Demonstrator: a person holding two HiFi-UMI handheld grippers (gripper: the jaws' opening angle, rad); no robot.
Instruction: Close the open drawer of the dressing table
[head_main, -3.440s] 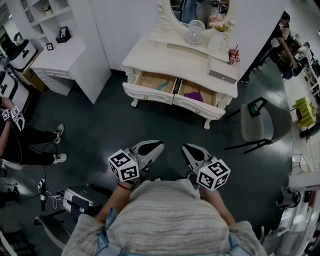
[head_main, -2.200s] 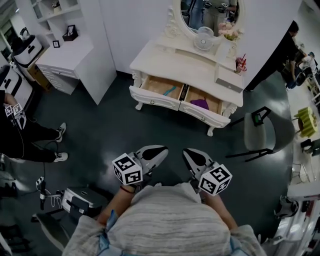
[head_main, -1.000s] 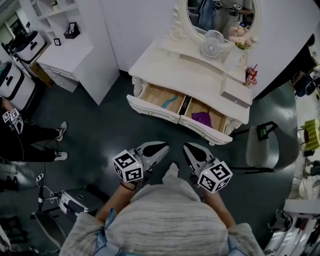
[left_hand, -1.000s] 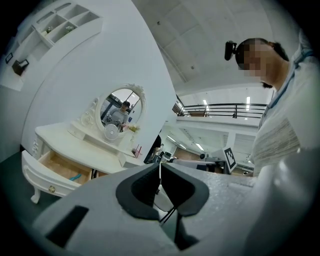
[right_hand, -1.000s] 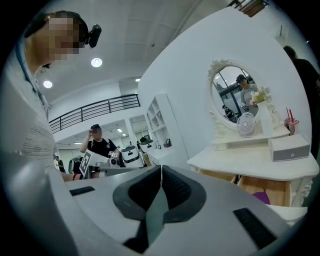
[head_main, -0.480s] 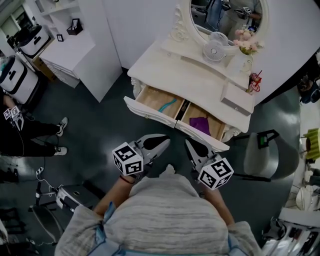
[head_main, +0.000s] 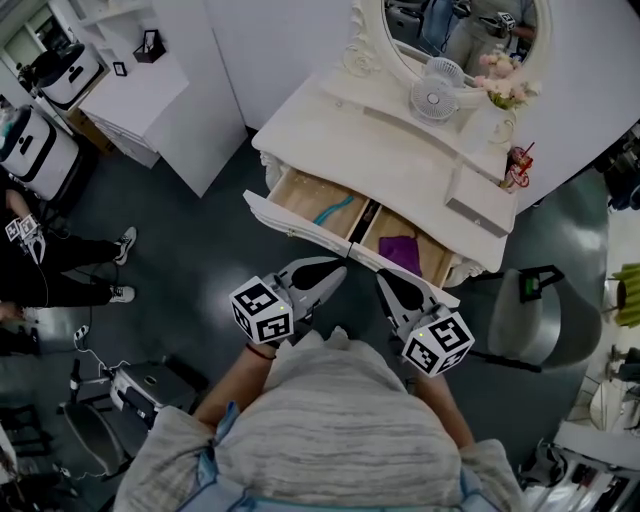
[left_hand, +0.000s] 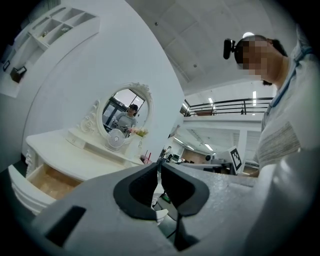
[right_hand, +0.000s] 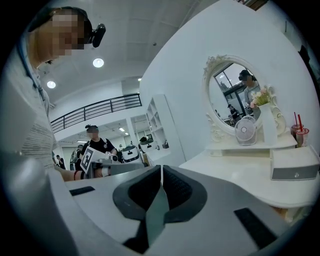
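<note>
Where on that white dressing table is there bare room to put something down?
The tabletop is bare from its left corner to the small box. Crowded at the back right: fan, flowers, cup.

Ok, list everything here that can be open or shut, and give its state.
Left drawer: open, teal item inside.
Right drawer: open, purple item inside.
Small tabletop drawer box: shut.
Left tongs: shut, empty.
Right tongs: shut, empty.
</note>
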